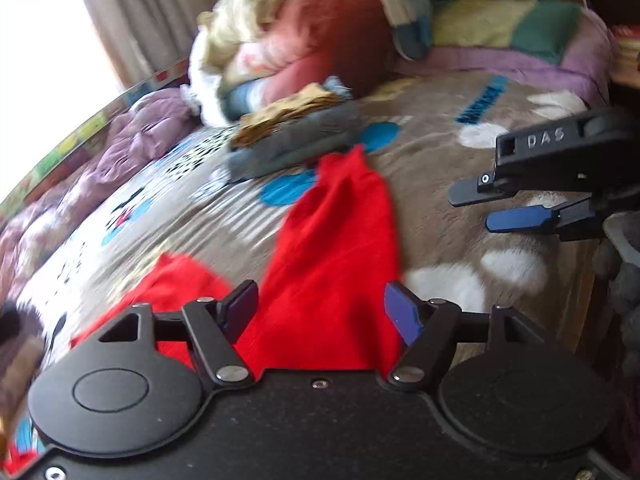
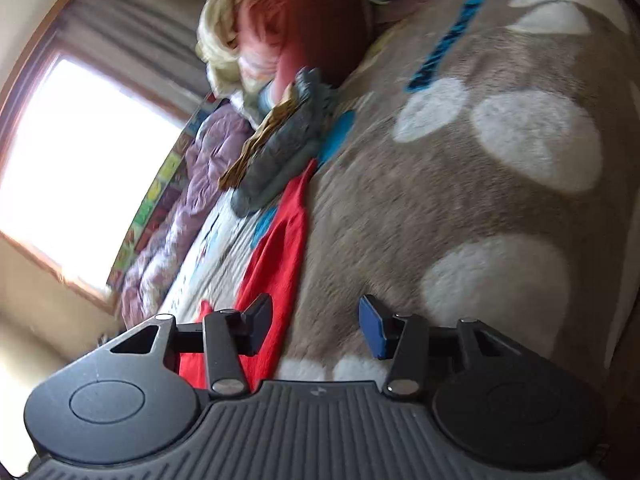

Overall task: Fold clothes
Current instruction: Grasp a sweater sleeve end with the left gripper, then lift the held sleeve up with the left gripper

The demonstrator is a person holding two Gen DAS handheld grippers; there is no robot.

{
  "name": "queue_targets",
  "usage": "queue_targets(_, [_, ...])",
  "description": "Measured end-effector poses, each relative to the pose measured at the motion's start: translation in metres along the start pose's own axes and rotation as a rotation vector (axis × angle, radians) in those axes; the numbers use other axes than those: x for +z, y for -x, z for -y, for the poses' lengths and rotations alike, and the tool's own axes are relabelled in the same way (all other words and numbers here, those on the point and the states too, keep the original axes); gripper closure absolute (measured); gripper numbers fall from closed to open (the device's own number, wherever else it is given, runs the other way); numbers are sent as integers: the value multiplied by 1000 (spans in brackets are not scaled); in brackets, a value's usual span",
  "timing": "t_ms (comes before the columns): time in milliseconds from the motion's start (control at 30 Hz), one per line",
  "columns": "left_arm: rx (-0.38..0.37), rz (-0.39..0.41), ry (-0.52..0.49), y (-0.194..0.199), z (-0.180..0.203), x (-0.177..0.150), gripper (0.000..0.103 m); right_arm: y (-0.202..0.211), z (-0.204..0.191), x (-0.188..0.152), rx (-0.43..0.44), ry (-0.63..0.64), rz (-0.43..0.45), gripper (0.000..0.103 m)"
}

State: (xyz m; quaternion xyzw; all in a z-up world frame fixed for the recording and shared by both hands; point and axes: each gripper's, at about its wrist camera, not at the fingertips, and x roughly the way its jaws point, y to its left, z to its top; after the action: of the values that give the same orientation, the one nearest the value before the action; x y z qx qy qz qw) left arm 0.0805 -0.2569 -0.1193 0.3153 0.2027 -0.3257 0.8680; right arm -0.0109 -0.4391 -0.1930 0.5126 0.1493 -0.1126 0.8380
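A red garment (image 1: 336,240) lies spread on the brown spotted blanket (image 1: 440,160), one narrow end reaching a folded stack. My left gripper (image 1: 320,308) hovers over its near part, open, with the cloth showing below the gap and not pinched. My right gripper (image 1: 472,212) comes in from the right over bare blanket, turned on its side, its jaws apart. In the right wrist view the right gripper (image 2: 316,316) is open with nothing in it. There the red garment (image 2: 280,248) lies to the left of its fingers. Both views are blurred by motion.
A folded grey garment with a tan patterned one on top (image 1: 296,140) (image 2: 280,160) sits beyond the red cloth. Behind it rises a heap of red and cream clothes (image 1: 300,40) (image 2: 288,20). A purple quilt (image 1: 140,128), a pillow (image 1: 500,24) and a bright window (image 2: 80,152) border the bed.
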Motion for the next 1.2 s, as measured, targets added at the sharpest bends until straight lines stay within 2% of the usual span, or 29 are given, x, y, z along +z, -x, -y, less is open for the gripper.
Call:
queue_targets(233, [43, -52, -156, -54, 40, 27, 47, 12, 26, 22, -2, -140, 125, 49])
queue_targets(333, [122, -84, -232, -76, 54, 33, 53, 16, 37, 28, -2, -191, 166, 49])
queue_targets(500, [227, -102, -310, -102, 71, 43, 56, 15, 46, 33, -3, -223, 180, 48])
queue_targets(567, [256, -109, -330, -112, 74, 49, 59, 14, 47, 35, -1, -236, 187, 48])
queue_targets(633, [278, -118, -347, -122, 75, 54, 69, 15, 50, 36, 3, -254, 196, 48])
queue_targets(733, [300, -136, -357, -139, 73, 63, 71, 20, 54, 35, 12, -282, 212, 45])
queue_targets(800, [298, -151, -343, -150, 67, 70, 75, 23, 56, 35, 17, -295, 223, 44])
queue_targets(833, [292, -162, -334, -155, 63, 73, 83, 24, 56, 35, 19, -301, 228, 44])
queue_targets(900, [265, -189, -307, -162, 54, 79, 92, 26, 57, 34, 25, -303, 239, 42])
queue_targets(1000, [192, -194, -192, -154, 28, 90, 94, 29, 49, 32, 37, -248, 239, 39])
queue_targets(1100, [122, -161, -3, -132, -9, 100, 94, 35, 27, 29, 60, -95, 235, 39])
queue_targets(1200, [58, -118, 147, -104, -46, 106, 94, 33, -6, 17, 121, 115, 182, 36])
